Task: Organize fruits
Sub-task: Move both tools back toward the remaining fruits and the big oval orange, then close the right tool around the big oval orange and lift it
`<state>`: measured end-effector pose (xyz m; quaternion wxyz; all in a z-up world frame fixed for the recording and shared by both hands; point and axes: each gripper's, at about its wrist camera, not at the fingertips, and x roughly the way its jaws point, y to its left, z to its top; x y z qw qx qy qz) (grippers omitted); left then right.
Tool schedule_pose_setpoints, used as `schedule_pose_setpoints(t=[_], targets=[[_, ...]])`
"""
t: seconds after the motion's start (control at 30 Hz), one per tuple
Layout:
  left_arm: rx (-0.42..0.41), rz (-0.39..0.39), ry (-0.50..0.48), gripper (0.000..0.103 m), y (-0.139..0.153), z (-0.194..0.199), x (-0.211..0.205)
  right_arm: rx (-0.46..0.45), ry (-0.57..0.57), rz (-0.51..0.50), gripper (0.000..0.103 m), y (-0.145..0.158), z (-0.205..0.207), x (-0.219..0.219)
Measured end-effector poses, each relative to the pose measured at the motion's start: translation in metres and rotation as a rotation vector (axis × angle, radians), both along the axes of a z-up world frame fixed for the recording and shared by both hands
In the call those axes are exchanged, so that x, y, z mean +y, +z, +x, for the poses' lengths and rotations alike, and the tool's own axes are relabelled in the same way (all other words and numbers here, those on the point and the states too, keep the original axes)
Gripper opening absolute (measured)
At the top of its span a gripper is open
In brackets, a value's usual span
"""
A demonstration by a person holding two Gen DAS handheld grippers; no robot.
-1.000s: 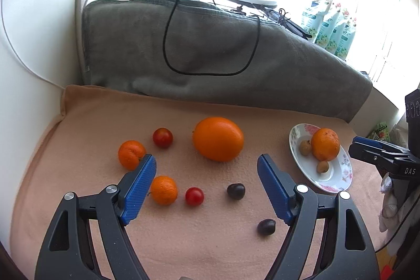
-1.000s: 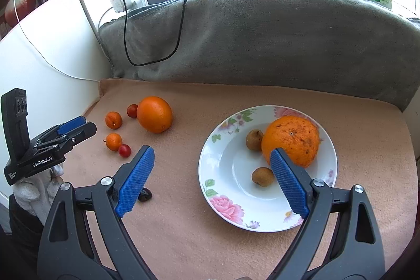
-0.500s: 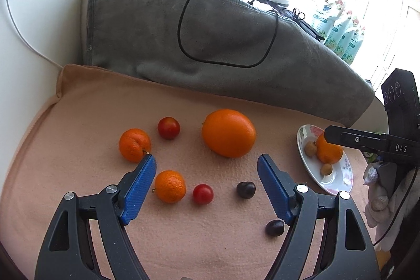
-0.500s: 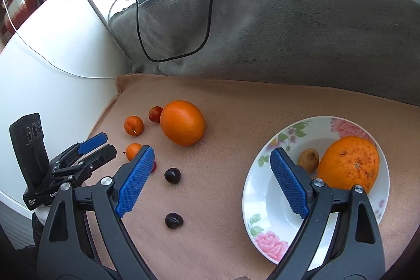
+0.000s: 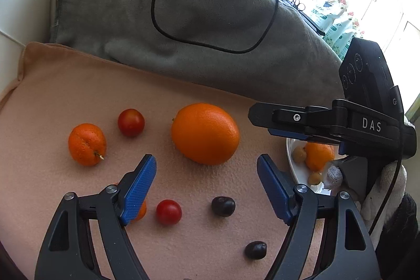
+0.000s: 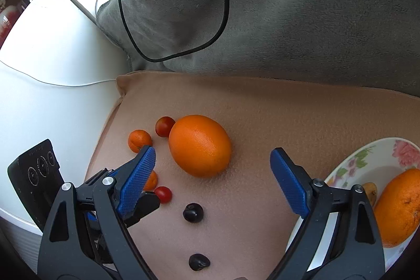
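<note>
Orange [image 6: 200,145] on the cloth, dead ahead between right tongs [image 6: 212,176], spread and empty, jaws just narrowing; long axis slants. Left tongs [image 5: 206,181] spread, probably farther. Plate [image 6: 349,164] right.

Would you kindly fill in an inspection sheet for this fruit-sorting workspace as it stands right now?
Surface: peach cloth, bare around the fruit.
Job's things: large orange, two mandarins (the second half hidden behind the left finger), two cherry tomatoes, two dark plums loose on the cloth; floral plate holds another orange and two small brown fruits.
Clutter: nothing seen.
Grippers: left gripper open, empty, over the small fruit; right gripper open, empty, framing the large orange, its jaws have just been closing a little.
Cables: black cable looped on the grey blanket.
Surroundings: bright window, green-white pouches.
</note>
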<state>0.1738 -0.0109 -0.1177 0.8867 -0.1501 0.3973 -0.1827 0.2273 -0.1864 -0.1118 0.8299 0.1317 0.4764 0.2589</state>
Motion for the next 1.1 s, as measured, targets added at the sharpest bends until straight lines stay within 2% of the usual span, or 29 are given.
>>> schedule_pose_setpoints(t=[0.03, 0.1, 0.67, 0.73, 0.87, 0.97, 1.1], targets=[[0.007, -0.003, -0.001, 0.079, -0.002, 0.003, -0.001, 0.011, 0.002, 0.009, 0.084, -0.002, 0.003, 0.002], [0.019, -0.013, -0.003, 0.079, -0.005, 0.008, -0.002, 0.034, 0.010, 0.022, 0.081, -0.006, 0.009, 0.008], [0.063, -0.040, -0.031, 0.070, -0.017, 0.026, -0.002, 0.092, 0.027, 0.031, 0.076, -0.027, 0.034, 0.034], [0.067, -0.046, -0.034, 0.070, -0.017, 0.029, -0.004, 0.099, 0.028, 0.034, 0.070, -0.029, 0.036, 0.037], [0.073, -0.055, -0.033, 0.070, -0.018, 0.035, -0.008, 0.110, 0.032, 0.047, 0.069, -0.031, 0.037, 0.038], [0.077, -0.046, -0.036, 0.064, -0.021, 0.038, -0.008, 0.109, 0.032, 0.043, 0.069, -0.030, 0.037, 0.039], [0.070, -0.035, -0.036, 0.063, -0.024, 0.035, -0.006, 0.111, 0.031, 0.049, 0.069, -0.029, 0.036, 0.038]])
